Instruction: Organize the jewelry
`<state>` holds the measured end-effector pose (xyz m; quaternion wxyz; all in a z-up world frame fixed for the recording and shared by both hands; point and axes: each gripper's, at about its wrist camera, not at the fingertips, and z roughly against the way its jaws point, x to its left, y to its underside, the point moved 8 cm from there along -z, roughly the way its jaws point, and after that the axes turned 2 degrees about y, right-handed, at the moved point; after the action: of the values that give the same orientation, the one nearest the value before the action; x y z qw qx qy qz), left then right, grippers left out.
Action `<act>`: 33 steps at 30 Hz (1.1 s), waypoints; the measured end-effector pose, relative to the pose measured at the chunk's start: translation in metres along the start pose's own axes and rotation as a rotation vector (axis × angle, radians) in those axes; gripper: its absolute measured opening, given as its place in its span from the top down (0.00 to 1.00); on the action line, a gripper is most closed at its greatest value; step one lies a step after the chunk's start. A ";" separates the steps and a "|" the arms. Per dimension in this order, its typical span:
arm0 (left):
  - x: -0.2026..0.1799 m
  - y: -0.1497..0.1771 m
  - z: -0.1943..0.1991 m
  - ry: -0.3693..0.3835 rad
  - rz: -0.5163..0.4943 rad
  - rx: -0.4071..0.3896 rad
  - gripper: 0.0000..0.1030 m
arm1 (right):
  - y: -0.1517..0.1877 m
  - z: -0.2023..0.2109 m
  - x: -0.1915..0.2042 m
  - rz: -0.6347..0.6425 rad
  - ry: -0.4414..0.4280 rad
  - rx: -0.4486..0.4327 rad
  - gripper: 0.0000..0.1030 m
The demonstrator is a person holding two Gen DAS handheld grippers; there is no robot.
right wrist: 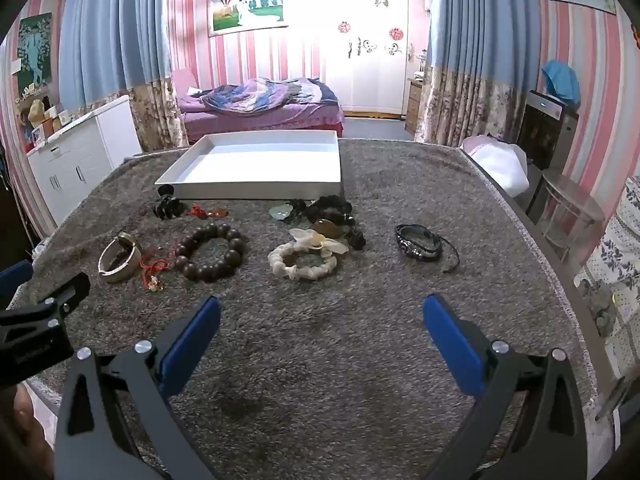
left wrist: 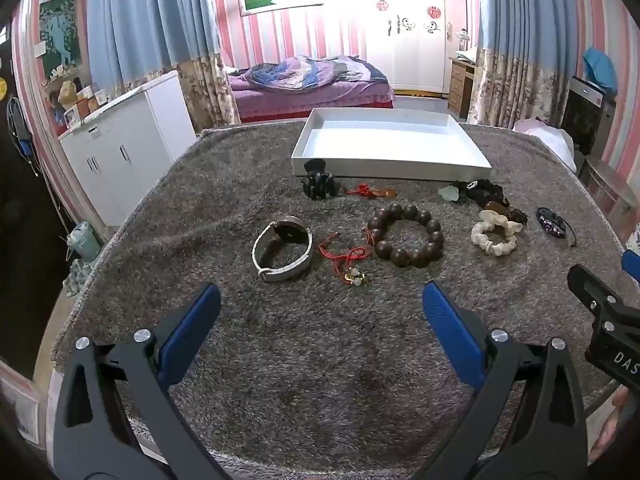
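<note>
Several jewelry pieces lie on a grey fuzzy cloth in front of an empty white tray (left wrist: 390, 168) (right wrist: 256, 190). They include a white-strap watch (left wrist: 283, 249) (right wrist: 119, 259), a red cord charm (left wrist: 347, 258) (right wrist: 154, 270), a brown bead bracelet (left wrist: 407, 235) (right wrist: 211, 251), a white shell bracelet (left wrist: 495, 233) (right wrist: 306, 258), a black braided bracelet (left wrist: 554, 224) (right wrist: 420, 243) and a black hair claw (left wrist: 318, 184) (right wrist: 168, 205). My left gripper (left wrist: 320, 308) and right gripper (right wrist: 322, 318) are open and empty, hovering near the cloth's front, short of the jewelry.
A pale green stone and dark beaded pieces (left wrist: 476, 194) (right wrist: 320, 210) sit by the tray's right front corner. A small red-and-amber charm (left wrist: 370, 191) (right wrist: 208, 212) lies beside the hair claw. A white cabinet (left wrist: 128, 148) stands to the left, a bed (left wrist: 308, 80) behind.
</note>
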<state>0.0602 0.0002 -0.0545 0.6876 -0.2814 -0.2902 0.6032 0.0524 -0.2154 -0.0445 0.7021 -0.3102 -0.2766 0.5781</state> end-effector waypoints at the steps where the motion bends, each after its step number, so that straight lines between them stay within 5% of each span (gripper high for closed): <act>1: 0.000 -0.001 0.001 -0.003 -0.006 -0.009 0.03 | 0.000 0.000 0.000 -0.001 -0.001 0.000 0.02; 33: 0.003 0.006 -0.001 0.006 0.012 0.016 0.03 | 0.006 -0.003 0.004 0.016 -0.003 0.013 0.02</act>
<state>0.0576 0.0042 -0.0596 0.6869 -0.2797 -0.2816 0.6087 0.0513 -0.2106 -0.0507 0.6991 -0.3069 -0.2714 0.5860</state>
